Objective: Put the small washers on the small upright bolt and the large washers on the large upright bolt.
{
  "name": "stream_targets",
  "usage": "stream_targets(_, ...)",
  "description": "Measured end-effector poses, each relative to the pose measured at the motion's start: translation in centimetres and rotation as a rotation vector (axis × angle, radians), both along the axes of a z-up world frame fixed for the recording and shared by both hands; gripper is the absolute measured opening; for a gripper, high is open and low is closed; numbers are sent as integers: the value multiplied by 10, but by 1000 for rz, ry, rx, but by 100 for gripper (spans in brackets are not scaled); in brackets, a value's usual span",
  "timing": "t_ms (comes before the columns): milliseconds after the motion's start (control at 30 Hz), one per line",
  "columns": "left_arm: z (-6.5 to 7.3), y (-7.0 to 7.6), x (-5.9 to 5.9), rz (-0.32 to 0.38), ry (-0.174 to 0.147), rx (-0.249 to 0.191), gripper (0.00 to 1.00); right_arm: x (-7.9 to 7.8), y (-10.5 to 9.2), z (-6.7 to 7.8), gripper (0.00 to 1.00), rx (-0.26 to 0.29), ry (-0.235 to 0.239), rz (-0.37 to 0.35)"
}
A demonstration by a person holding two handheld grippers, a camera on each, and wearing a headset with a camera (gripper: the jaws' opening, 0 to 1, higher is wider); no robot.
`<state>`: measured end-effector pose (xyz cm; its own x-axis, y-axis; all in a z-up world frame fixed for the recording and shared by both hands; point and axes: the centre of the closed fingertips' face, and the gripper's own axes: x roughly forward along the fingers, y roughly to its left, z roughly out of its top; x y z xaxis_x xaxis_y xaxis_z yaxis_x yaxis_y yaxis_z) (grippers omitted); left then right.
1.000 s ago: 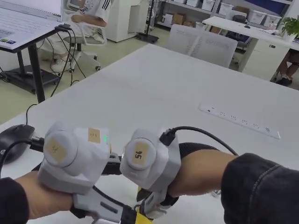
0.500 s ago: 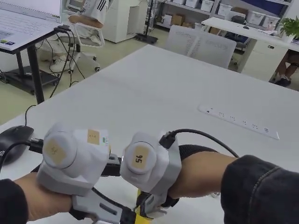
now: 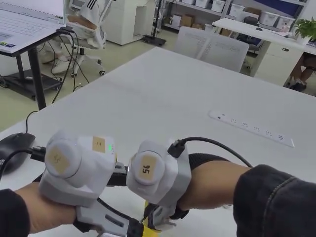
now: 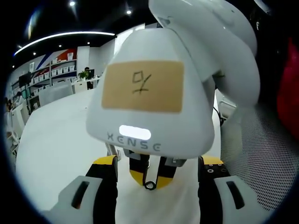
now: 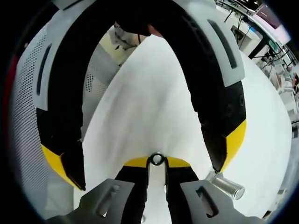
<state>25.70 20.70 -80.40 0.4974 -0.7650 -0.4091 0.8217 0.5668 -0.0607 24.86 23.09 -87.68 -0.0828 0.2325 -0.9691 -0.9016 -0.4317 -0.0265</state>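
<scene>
A small metal washer (image 5: 157, 159) is pinched between the yellow tips of my right gripper (image 5: 157, 164), which is shut on it. In the left gripper view the same washer (image 4: 149, 185) hangs under the right gripper (image 4: 148, 179), straight in front of my left gripper (image 4: 159, 162). The left gripper is open, and its black fingers (image 5: 219, 116) spread wide around the right one. A silver threaded bolt (image 5: 225, 186) stands close by on the white table; the bolt (image 4: 111, 150) peeks out behind a left fingertip. In the head view both grippers, left (image 3: 129, 226) and right (image 3: 157, 222), point down at the table's near edge.
A white power strip (image 3: 252, 129) lies on the white table (image 3: 163, 94) to the right. A black mouse (image 3: 15, 145) sits at the left edge. Beyond the table stand a laptop desk (image 3: 24, 24) and a white chair (image 3: 212, 47).
The right gripper's body has rolled slightly back and forth. Both grippers otherwise hold their place.
</scene>
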Motion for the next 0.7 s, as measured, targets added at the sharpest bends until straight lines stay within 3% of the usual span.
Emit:
stream_targets(367, -1, 1, -1, 0, 2, 0, 69, 1, -4, 7, 14, 9, 4, -20)
stream_targets(700, -1, 0, -2, -3, 3, 4, 69, 7, -13, 25, 14, 31, -10, -46)
